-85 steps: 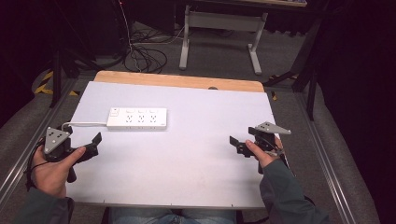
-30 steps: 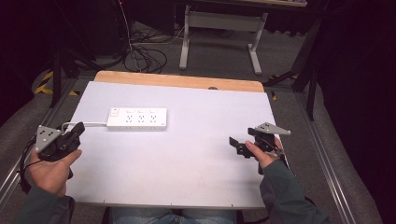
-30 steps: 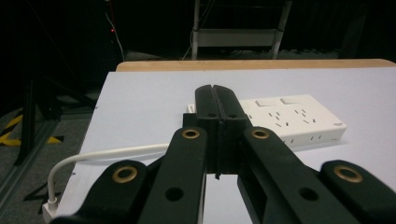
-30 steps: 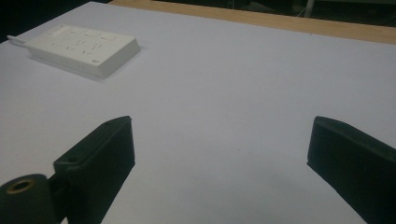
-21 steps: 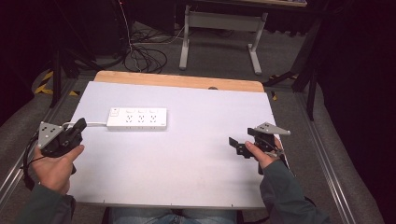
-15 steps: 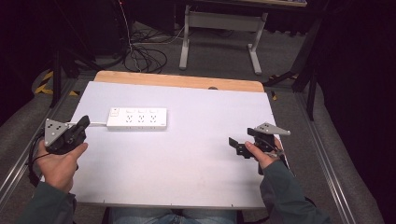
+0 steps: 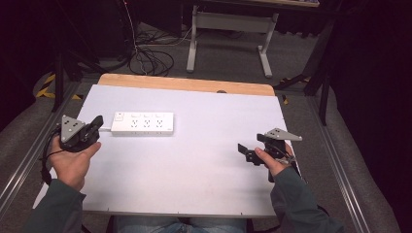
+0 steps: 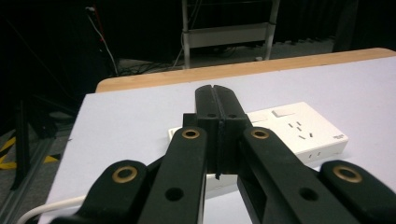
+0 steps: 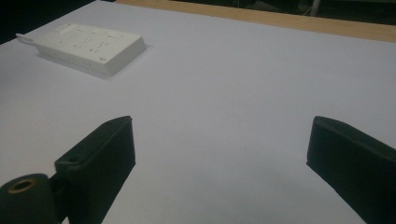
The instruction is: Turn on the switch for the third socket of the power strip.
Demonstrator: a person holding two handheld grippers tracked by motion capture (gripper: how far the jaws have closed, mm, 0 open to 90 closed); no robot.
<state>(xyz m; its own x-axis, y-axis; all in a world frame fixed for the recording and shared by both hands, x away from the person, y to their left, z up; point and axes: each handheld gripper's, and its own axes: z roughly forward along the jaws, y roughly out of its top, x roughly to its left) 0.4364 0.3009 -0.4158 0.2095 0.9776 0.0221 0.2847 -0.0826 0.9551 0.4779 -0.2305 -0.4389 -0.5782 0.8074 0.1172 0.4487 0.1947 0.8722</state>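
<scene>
My left gripper [image 8: 215,100]: jaws pressed together, empty, just left of the white power strip [image 7: 142,123] at far left of the table [image 7: 204,165]. My right gripper [image 9: 219,158]: jaws spread, empty, near right edge.

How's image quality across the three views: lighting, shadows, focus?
High view: the white table is evenly lit, the floor behind it dark. Left gripper view: the shut left tongs look soft up close, the power strip sharper. Right gripper view: dim, bluish cast; the open right tongs throw a faint shadow.
</scene>
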